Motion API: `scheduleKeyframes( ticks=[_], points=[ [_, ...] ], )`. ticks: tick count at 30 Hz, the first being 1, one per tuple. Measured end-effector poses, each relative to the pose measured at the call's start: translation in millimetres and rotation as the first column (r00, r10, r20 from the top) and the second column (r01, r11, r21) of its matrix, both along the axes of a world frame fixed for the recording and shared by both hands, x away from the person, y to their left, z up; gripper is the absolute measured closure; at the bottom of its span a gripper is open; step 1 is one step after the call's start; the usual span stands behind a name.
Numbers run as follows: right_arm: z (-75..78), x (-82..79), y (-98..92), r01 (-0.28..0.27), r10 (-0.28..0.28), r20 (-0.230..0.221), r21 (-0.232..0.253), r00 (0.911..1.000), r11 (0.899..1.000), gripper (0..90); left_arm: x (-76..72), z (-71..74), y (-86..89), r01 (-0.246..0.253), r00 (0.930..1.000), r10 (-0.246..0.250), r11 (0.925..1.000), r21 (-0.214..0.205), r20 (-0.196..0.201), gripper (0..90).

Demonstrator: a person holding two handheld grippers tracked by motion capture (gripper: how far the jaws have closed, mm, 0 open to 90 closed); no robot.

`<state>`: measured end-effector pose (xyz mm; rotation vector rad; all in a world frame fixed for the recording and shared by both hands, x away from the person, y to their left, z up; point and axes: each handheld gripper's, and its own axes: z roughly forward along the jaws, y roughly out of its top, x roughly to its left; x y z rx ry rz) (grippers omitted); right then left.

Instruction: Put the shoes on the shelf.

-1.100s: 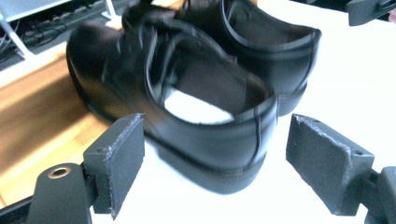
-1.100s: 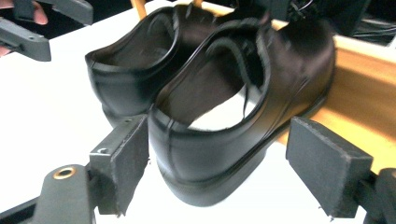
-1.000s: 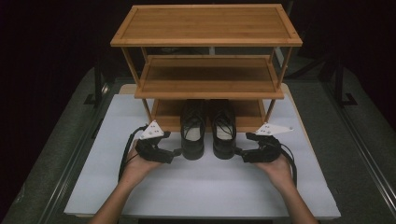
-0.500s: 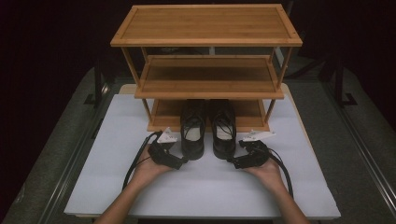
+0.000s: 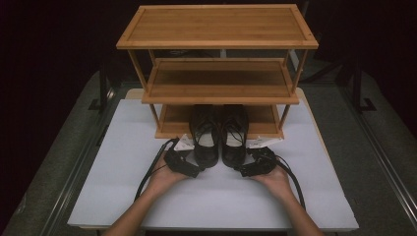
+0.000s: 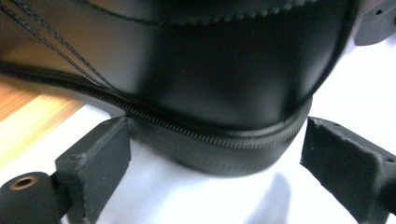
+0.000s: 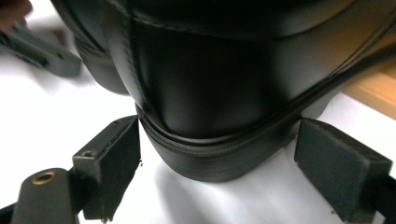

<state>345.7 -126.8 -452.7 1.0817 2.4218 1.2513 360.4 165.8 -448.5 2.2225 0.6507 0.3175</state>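
Two black lace-up shoes (image 5: 219,135) side by side, upright, heels on white mat.

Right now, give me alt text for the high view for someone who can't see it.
A pair of black shoes sits heels-out at the bottom of a three-tier wooden rack on a white table. The left gripper and right gripper sit open at the heels.

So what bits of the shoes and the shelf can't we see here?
- Toes of the two black shoes: high view, tucked under the middle board of the wooden shelf.
- Left shoe's top: left gripper view, cut off by the upper edge, partly blurred.
- Right shoe's top: right gripper view, cut off likewise.
- Shelf's bottom board: mostly hidden by the boards above.
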Motion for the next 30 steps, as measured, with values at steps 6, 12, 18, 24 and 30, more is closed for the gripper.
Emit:
scheduleKeyframes(
  ticks=[6, 12, 18, 24, 30],
  points=[
    [0.1, 2.7, 4.4, 0.032, -0.032, -0.01, 0.007, 0.9994, 0.999, 14.6, 1.6, -1.6, -1.8, -0.003, 1.0, 0.003, 0.9999, 0.015, 0.006, 10.8],
    [5.0, 5.9, 2.5, 0.047, -0.045, -0.043, 0.048, 0.998, 0.998, 15.5, 4.8, 6.5, -0.5, -0.006, 0.9998, 0.006, 0.9999, -0.016, -0.017, 11.3],
    [10.6, 8.7, 1.9, 0.039, -0.036, -0.056, 0.05, 0.9978, 0.998, 15.6, 6.6, 13.0, -0.9, -0.004, 0.9999, 0.004, 0.9996, -0.029, -0.015, 11.3],
    [15.1, 16.7, -1.6, 0.04, -0.034, -0.08, 0.075, 0.9962, 0.996, 15.6, 12.5, 18.6, -1.7, -0.007, 0.9998, 0.006, 0.9987, -0.05, -0.018, 11.3],
    [17.2, 26.4, -1.4, 0.044, -0.038, -0.083, 0.077, 0.9958, 0.996, 15.6, 25.5, 18.0, 0.0, -0.006, 0.9995, 0.004, 0.9981, -0.061, -0.032, 11.3]
  ],
)
